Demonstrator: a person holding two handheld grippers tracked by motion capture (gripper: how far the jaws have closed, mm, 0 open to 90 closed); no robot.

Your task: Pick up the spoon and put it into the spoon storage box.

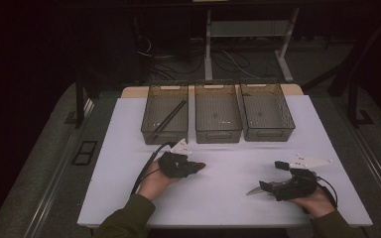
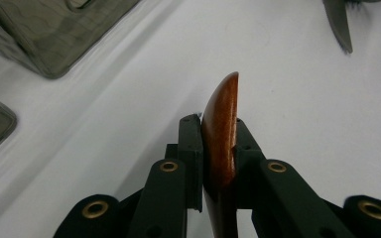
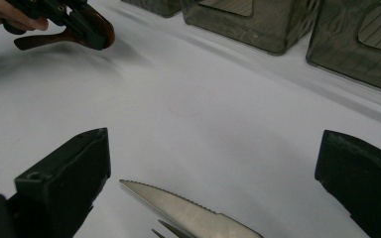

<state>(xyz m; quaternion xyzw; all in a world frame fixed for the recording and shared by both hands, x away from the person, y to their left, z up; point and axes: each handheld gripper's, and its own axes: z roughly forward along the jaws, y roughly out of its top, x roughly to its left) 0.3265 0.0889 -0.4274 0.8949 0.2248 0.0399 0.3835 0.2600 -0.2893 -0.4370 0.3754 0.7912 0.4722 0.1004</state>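
Two grippers work over a white tabletop (image 1: 218, 198), one in each of the person's hands. The left gripper (image 1: 191, 167) sits left of centre, its jaws pressed on a single wooden handle (image 2: 222, 124), reddish brown and glossy, which stands edge-on between the pads and juts past them with a rounded tip in the left gripper view. In the right gripper view the same handle shows at the upper left, clamped in that gripper and raised a little above the white surface.

The right gripper (image 1: 270, 187) rests near the tabletop's right front part, well apart from the left one. Its jaws stand wide apart and press on nothing. Between them, lying low on the surface, is one serrated knife blade (image 3: 188, 210), its point turned toward the left gripper; just under it the tips of fork tines (image 3: 171, 230) peek in at the lower edge, too little of them visible to count.

At the far side stand three translucent grey bins (image 1: 218, 119) in a row, just beside one another. The left bin holds two dark thin sticks (image 1: 168, 119) lying aslant; the middle and right bins look bare inside.
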